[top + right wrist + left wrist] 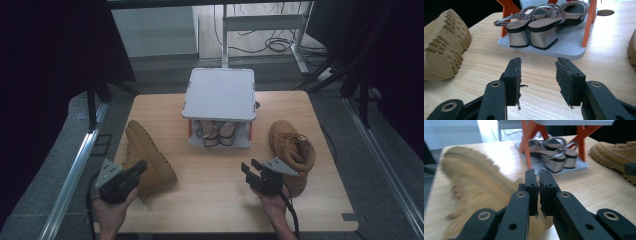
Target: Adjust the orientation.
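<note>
While the left gripper (134, 171) hangs pressed shut beside a toppled tan boot (147, 152), the right gripper (252, 172) waits spread; the boot looks heavy and stiff, its collar the best hold.

Left gripper (136, 169) hovering low, jaws nearly meeting, nothing between; right gripper (248, 168) holding jaws apart, empty.
</note>
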`<state>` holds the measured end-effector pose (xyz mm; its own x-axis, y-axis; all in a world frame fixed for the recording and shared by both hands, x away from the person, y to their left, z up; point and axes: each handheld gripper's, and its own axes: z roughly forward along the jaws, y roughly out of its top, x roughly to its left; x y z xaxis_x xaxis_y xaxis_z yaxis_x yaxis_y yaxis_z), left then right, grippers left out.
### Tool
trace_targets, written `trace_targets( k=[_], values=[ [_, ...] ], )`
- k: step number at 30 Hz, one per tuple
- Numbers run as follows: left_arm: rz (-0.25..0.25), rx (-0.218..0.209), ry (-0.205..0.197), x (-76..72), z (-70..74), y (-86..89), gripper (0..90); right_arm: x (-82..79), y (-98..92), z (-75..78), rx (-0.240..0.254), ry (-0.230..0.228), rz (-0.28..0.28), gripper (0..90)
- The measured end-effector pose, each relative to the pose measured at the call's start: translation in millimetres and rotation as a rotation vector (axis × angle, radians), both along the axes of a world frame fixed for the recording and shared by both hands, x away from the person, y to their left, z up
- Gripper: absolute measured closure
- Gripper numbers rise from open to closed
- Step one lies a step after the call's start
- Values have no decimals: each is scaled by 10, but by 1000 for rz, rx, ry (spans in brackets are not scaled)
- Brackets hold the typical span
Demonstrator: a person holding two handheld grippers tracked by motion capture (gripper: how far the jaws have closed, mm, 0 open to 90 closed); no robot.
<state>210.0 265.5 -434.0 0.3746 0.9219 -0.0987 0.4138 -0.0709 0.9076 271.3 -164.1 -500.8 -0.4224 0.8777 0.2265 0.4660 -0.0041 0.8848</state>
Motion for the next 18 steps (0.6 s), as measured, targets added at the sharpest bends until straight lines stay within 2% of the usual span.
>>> trace_targets(
  k=[5,7,12,18],
  values=[
    [68,-10,19,-129,-108,290,873,5,35,-17,-9,7,6,550],
    [92,9,39,-179,-196,359,873,7,41,-22,-14,6,8,551],
    [122,27,97,-256,-429,447,877,11,69,-44,-24,9,11,552],
    [127,19,173,-191,-677,482,876,10,66,-58,-31,9,7,551]
  ],
)
